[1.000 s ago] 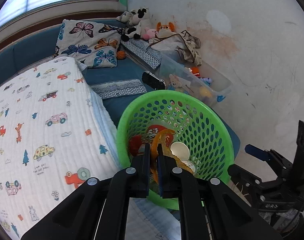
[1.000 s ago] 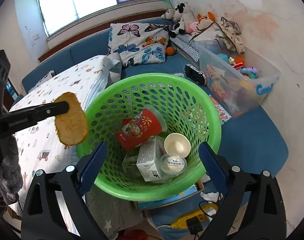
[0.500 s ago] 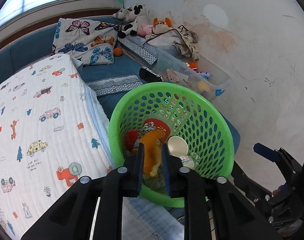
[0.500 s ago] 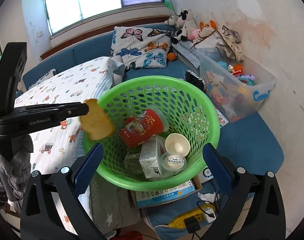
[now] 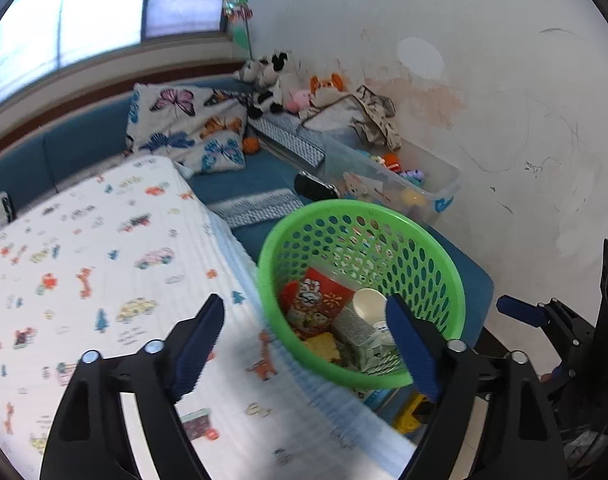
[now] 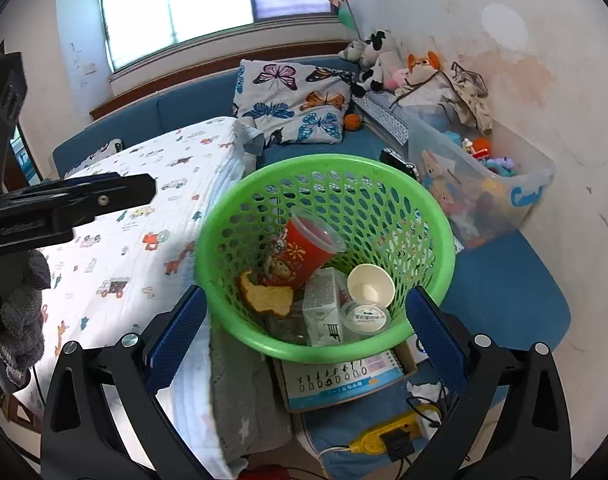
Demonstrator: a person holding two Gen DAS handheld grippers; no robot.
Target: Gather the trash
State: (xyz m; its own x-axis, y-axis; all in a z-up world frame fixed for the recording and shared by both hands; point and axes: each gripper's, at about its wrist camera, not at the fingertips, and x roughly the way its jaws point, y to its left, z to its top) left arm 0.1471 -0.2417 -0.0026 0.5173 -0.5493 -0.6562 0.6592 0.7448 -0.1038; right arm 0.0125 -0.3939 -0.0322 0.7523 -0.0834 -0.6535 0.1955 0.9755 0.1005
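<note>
**Bread slice lies in the green basket, both grippers spread**

At the far left of the right wrist view, one gloved hand [image 6: 19,312] in grey knit is seen behind a black arm of the left gripper [image 5: 304,344]. The jaws of that gripper have just been opening; they are now stood wide apart, and nothing is held between them. One blue pad is seen over the printed blanket [image 5: 83,264], the other over the near rim of the basket.

The blanket is spread over the left part of the bed, up to its right edge. Just beside that edge one green basket [image 6: 440,216] is found, its near rim resting above one notebook [image 6: 344,384].

Inside the basket five pieces of trash are counted. One bitten bread slice [image 6: 265,298] is lying against the left wall. One red printed cup [image 6: 299,252] is tipped on its side above it, touching it. One small carton [image 6: 324,312] is lying toward the near wall. One white paper cup [image 6: 370,284] is tilted at the right, and one round lidded tub [image 6: 364,316] is sat just below it.

The right gripper [image 6: 304,344] is likewise held spread, empty, its two pads flanking the basket's near rim without touching it.

Further right, one clear toy bin [image 6: 520,184] is set along the wall, well apart from the basket. One yellow power strip [image 6: 388,436] is lying below the notebook.
</note>
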